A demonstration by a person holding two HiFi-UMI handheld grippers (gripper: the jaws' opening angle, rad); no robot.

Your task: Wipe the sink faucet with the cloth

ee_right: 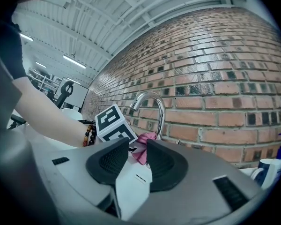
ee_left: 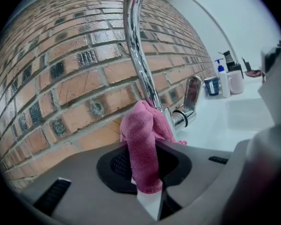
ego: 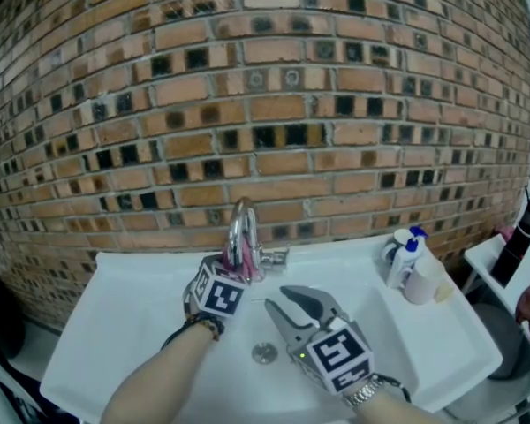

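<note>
A chrome gooseneck faucet [ego: 241, 226] rises from the back rim of a white sink [ego: 141, 312]. My left gripper [ego: 236, 268] is shut on a pink cloth [ego: 244, 256] and holds it against the foot of the spout. In the left gripper view the cloth [ee_left: 144, 142] is pinched between the jaws and bunched against the spout [ee_left: 139, 55], with the lever handle [ee_left: 192, 93] just to the right. My right gripper [ego: 279, 298] hovers over the basin to the right, open, with nothing between its jaws. Its view shows the faucet [ee_right: 152, 108] and the cloth [ee_right: 143, 152] beyond.
A brick wall [ego: 274, 104] stands right behind the sink. A blue-pump bottle [ego: 405, 259] and a white cup [ego: 422, 283] sit on the right rim, with a dark bottle [ego: 519, 246] further right. The drain [ego: 264, 352] lies low in the basin.
</note>
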